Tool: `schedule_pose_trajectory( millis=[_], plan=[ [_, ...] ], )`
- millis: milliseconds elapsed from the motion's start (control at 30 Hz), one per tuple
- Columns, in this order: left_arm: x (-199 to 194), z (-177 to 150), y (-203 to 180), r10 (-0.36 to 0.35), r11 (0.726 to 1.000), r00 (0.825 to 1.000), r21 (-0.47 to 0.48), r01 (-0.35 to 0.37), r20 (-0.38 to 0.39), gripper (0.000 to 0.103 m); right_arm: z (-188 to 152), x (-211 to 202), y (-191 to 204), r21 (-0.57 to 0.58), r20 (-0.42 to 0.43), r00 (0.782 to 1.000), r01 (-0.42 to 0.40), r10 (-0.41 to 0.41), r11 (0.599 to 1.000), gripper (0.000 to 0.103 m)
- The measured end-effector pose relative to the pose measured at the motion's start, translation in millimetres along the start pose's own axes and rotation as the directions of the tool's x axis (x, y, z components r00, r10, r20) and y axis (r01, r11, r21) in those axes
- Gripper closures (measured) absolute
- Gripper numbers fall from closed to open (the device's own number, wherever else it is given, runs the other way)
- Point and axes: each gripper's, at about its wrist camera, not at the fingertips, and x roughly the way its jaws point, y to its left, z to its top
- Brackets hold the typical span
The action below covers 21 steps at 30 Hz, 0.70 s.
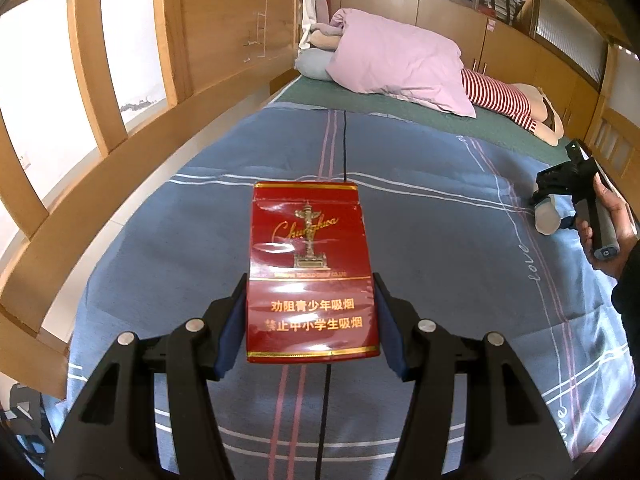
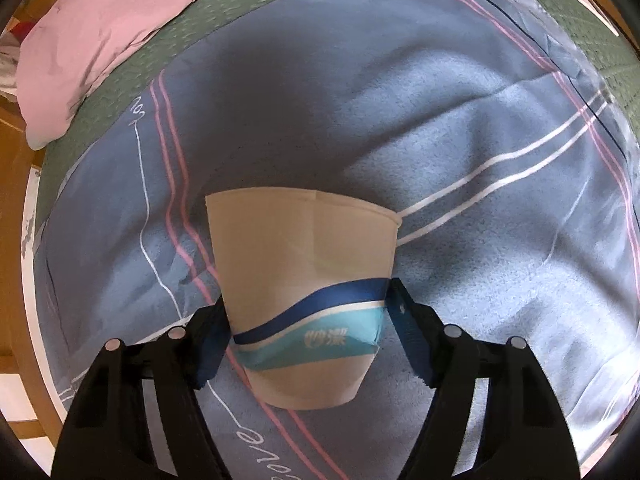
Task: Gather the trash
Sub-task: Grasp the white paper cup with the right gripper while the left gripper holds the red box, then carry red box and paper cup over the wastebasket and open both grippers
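A red cigarette pack (image 1: pixel 308 268) with gold print sits between the blue pads of my left gripper (image 1: pixel 310 280). Both pads press its long sides, and it hangs over the blue striped bedspread (image 1: pixel 420 220). In the right wrist view a beige paper cup (image 2: pixel 304 264) with a blue wave band lies on its side on the bedspread (image 2: pixel 440 120). My right gripper (image 2: pixel 307 292) points steeply down, with a pad touching each side of the cup near the band. The left wrist view shows that gripper (image 1: pixel 560 196) at the far right, with the cup (image 1: pixel 548 216) and a hand (image 1: pixel 604 216) on its handle.
A pink pillow (image 1: pixel 400 60) and a red-striped plush toy (image 1: pixel 504 100) lie at the far end on a green mat (image 1: pixel 360 100). A wooden bed rail (image 1: pixel 120 120) runs along the left. A thin black cable (image 1: pixel 344 144) crosses the bedspread.
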Motion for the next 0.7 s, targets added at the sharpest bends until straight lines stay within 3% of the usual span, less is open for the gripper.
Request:
schedule_pose_trajectory(
  millis=[167, 333, 533, 700],
  plan=[
    [-1.3, 0.6, -2.0, -0.001, 1.0, 1.0, 0.012, 0.001, 0.006, 0.045, -11.2, -8.4, 0.8, -0.044, 0.021, 1.0, 0.011, -0.01, 0.999, 0.036],
    [-13.7, 1.6, -8.0, -0.006, 1.0, 1.0, 0.031, 0.005, 0.027, 0.045, -41.5, -41.2, -2.6, -0.085, 0.073, 0.996, -0.036, 0.043, 0.996, 0.036],
    [-53.9, 2.6, -25.9, -0.023, 0.998, 0.997, 0.067, 0.018, 0.068, 0.045, -119.1, -112.1, 7.1, -0.229, 0.224, 0.972, -0.011, 0.064, 0.973, 0.036],
    [-95.8, -0.2, -45.7, -0.039, 0.995, 0.994, 0.1, 0.029, 0.105, 0.045, -207.0, -181.5, 3.6, -0.326, 0.369, 0.923, 0.019, 0.109, 0.945, 0.036]
  ],
)
